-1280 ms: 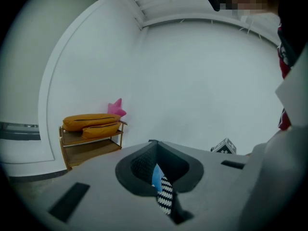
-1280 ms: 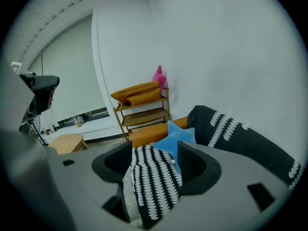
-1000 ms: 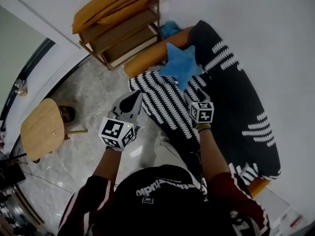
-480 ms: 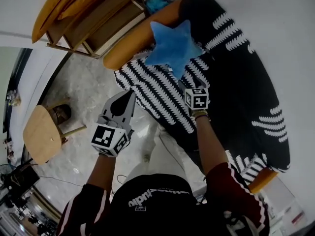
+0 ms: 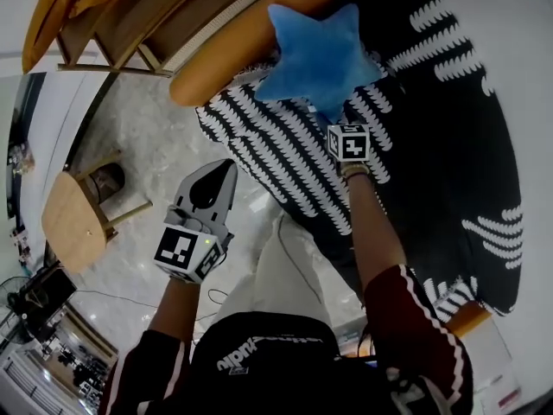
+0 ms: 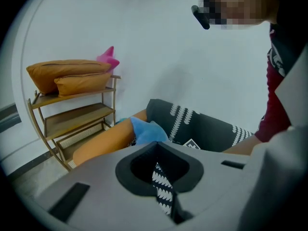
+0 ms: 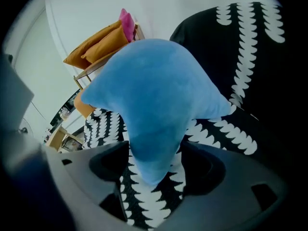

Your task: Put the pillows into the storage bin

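Note:
A blue star-shaped pillow [image 5: 315, 59] lies on the sofa's black-and-white patterned cover [image 5: 432, 128]. My right gripper [image 5: 335, 119] is at the star's lower point. In the right gripper view that point of the pillow [image 7: 154, 105] hangs between the wide-apart jaws of the right gripper [image 7: 154, 170], which have just been opening. My left gripper [image 5: 226, 166] hovers over the floor left of the sofa, jaws together and empty; the left gripper [image 6: 156, 148] faces the pillow [image 6: 147, 129]. Two orange pillows [image 6: 72, 76] rest on top of a shelf. No storage bin shows.
A wooden shelf unit [image 5: 155, 24] stands against the wall beyond the sofa's orange arm [image 5: 233, 54]. A pink thing [image 6: 108, 59] sits behind the orange pillows. A round wooden stool [image 5: 65, 219] stands on the marble floor at the left.
Both grippers have sunk toward the sofa and the head has leaned in, so the star pillow looks larger. The pillow itself lies where it was.

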Demonstrator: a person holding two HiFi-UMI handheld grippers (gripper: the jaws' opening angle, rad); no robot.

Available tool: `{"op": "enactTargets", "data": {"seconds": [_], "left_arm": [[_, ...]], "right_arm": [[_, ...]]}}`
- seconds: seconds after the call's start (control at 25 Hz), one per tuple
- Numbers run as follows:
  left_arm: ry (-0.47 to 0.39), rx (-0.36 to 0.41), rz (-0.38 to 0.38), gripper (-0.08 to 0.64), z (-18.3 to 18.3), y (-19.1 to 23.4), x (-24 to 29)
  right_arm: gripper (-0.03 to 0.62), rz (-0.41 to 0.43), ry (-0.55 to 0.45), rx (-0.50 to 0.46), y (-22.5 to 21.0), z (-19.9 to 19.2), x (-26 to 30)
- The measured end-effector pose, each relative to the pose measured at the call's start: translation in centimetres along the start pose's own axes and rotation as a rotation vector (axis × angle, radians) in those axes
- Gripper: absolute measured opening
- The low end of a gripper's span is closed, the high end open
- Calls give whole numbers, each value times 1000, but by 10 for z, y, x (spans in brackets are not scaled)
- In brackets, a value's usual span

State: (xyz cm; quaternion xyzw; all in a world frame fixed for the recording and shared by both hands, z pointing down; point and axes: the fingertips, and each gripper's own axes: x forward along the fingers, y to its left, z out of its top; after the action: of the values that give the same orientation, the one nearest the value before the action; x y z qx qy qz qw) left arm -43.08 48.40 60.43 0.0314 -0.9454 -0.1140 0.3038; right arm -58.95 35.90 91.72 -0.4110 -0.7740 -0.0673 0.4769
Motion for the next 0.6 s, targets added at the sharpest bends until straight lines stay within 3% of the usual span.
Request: {"op": "enactTargets", "data": {"seconds": [0.28, 0.44, 0.52, 0.6], "left_arm": [[30, -20, 18, 3, -22, 18, 8], [43, -40, 40, 3, -30, 23, 5], [49, -47, 49, 3, -29, 23, -2], [44, -50, 50, 3, -23, 25, -9]], "right_arm": [[389, 7, 7, 7, -2, 0, 38], [411, -37, 39, -6, -5, -5, 53], [393, -71, 42, 2, -5, -4, 50], [303, -98, 34, 2, -7, 3, 40]]}}
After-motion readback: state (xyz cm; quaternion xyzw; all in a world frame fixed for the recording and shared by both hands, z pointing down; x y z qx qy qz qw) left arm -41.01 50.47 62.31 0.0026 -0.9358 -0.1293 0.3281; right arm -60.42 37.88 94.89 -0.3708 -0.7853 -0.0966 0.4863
